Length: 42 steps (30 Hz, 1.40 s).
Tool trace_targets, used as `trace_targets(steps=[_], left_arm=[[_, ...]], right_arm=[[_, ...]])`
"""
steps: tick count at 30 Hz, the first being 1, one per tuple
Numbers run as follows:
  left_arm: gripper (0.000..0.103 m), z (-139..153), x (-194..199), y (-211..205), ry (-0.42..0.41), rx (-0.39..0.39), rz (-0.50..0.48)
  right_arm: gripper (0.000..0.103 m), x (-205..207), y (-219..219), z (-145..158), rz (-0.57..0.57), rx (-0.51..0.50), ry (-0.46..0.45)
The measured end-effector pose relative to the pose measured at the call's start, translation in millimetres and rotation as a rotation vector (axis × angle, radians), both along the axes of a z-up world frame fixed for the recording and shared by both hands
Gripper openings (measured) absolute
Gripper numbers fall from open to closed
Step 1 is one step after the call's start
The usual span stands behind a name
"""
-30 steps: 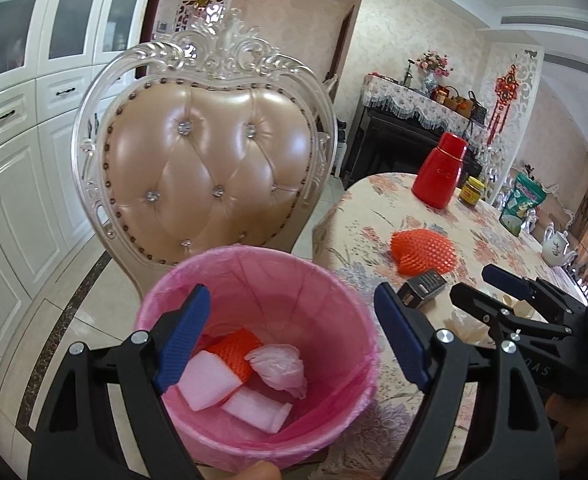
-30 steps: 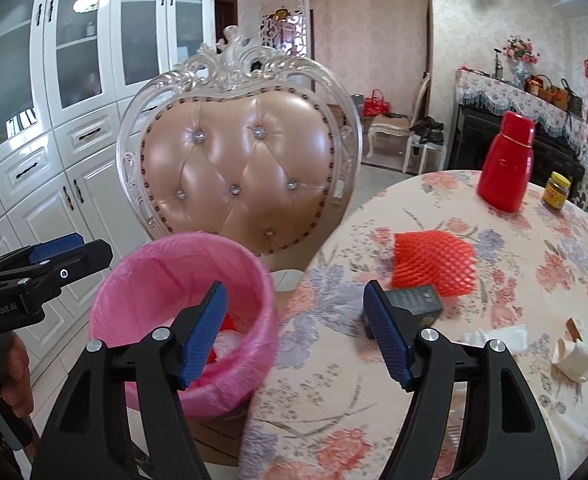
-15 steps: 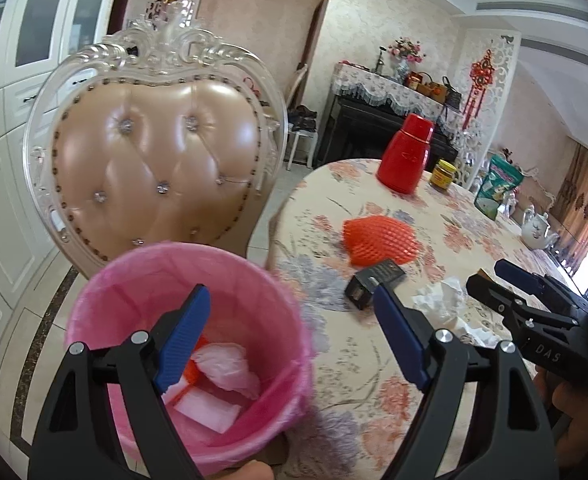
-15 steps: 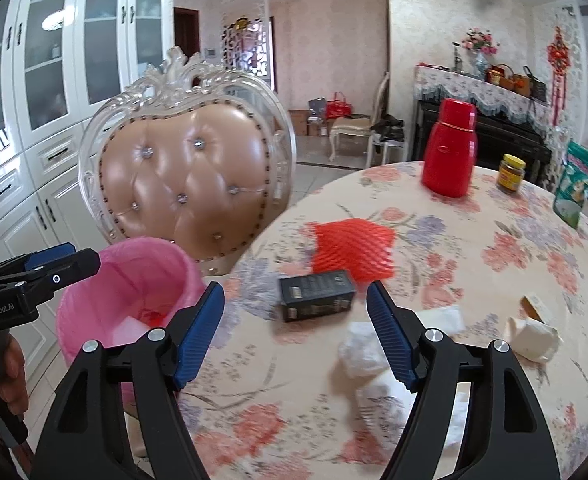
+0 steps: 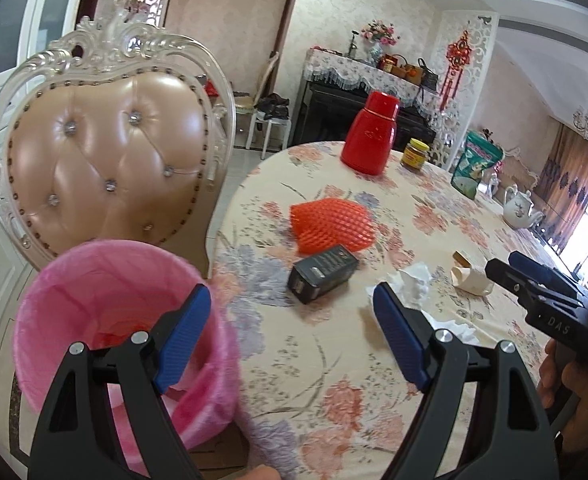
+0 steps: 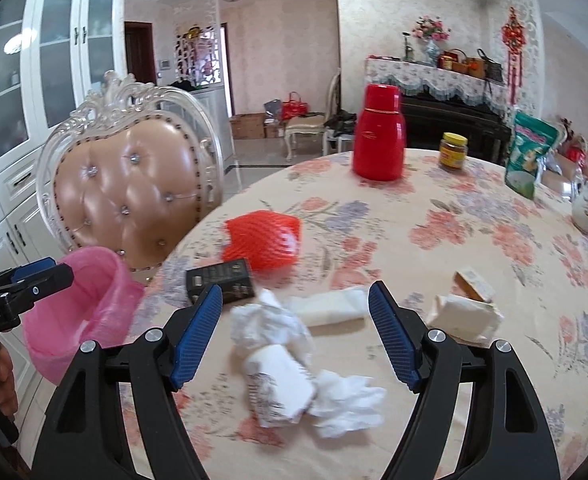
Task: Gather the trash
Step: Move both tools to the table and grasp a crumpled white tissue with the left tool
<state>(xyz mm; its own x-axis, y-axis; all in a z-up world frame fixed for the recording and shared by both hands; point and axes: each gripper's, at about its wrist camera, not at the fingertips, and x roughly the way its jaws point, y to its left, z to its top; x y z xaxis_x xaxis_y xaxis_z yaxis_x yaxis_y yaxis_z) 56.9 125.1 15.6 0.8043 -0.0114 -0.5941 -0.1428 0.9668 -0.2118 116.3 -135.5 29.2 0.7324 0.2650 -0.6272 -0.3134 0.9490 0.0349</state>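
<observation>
Both claws, left (image 5: pixel 289 320) & right (image 6: pixel 294 324), gape empty; right's jaws just widening over crumpled tissue (image 6: pixel 269 324).

Bin (image 5: pixel 105 312) left of table (image 5: pixel 374 360); box (image 5: pixel 322 273) before foam net (image 5: pixel 332 227).

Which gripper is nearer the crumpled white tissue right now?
Right. The right gripper hangs open right over the crumpled white tissue, which shows between its fingers. The left gripper is off to the side, by the pink bin.
</observation>
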Motion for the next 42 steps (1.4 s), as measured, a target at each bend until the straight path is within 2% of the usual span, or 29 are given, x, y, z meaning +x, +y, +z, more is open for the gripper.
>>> trace_targets(steps=[23,35,42], left_arm=[[0.077,-34.0,76.5,-73.2,0.098,-0.036,-0.146],[0.073,-73.7,122.0,-98.4,0.207,-0.116,-0.211],[0.066,-92.7,142.4,-104.6,0.264,-0.171,-0.223]], right_arm=[[0.076,24.6,-90.6,-24.2,-0.134,0.018,0.048],[0.079,33.7,-119.7,-41.4,-0.184,0.016,0.086],[0.08,29.0,-122.1,-56.5,-0.185,0.017,0.122]])
